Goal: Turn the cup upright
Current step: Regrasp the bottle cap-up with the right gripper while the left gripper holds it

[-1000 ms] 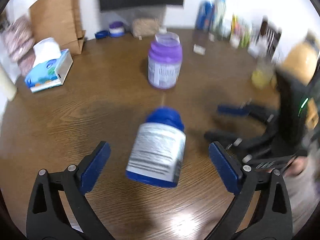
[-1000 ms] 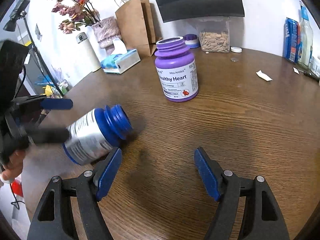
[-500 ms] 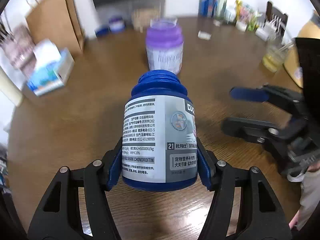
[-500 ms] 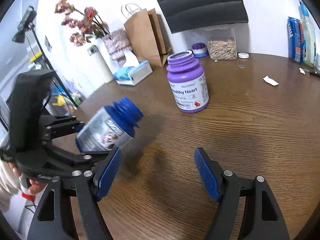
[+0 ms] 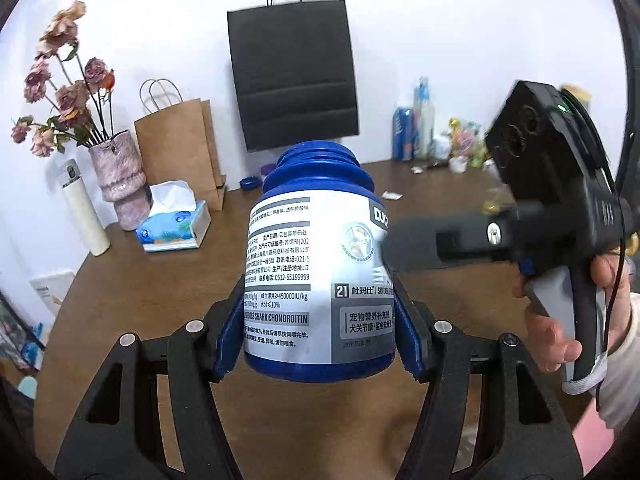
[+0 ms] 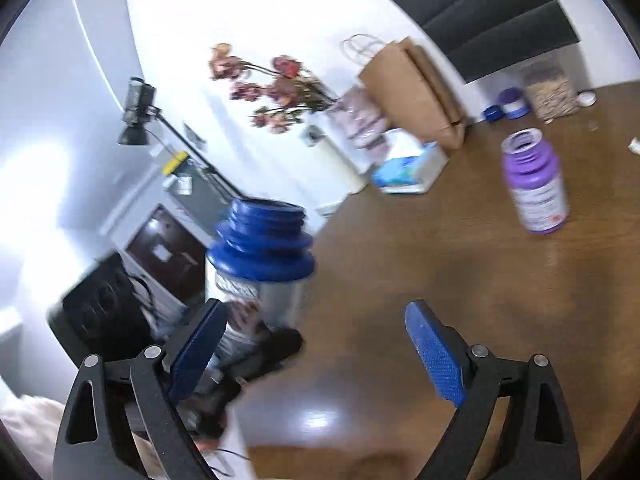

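Note:
The cup is a blue wide-mouthed jar (image 5: 316, 280) with a white and grey label and no lid. My left gripper (image 5: 320, 332) is shut on its lower body and holds it mouth up, above the brown table (image 5: 140, 300). In the right wrist view the same jar (image 6: 264, 256) stands upright at the left, with the left gripper's black fingers under it. My right gripper (image 6: 316, 332) is open with nothing between its pads, just right of the jar. In the left wrist view a hand holds its black body (image 5: 560, 208), and one finger blurs across the jar's right side.
An open purple jar (image 6: 534, 188) stands upright farther back on the table. A tissue box (image 5: 174, 224), a brown paper bag (image 5: 180, 152), a vase of dried flowers (image 5: 118, 184) and a white flask (image 5: 82, 208) line the back left. Several bottles (image 5: 416, 124) crowd the back right.
The jar lay on its side on the table. My left gripper shut on it, lifted it and tipped it mouth up. The right gripper moved in close beside it.

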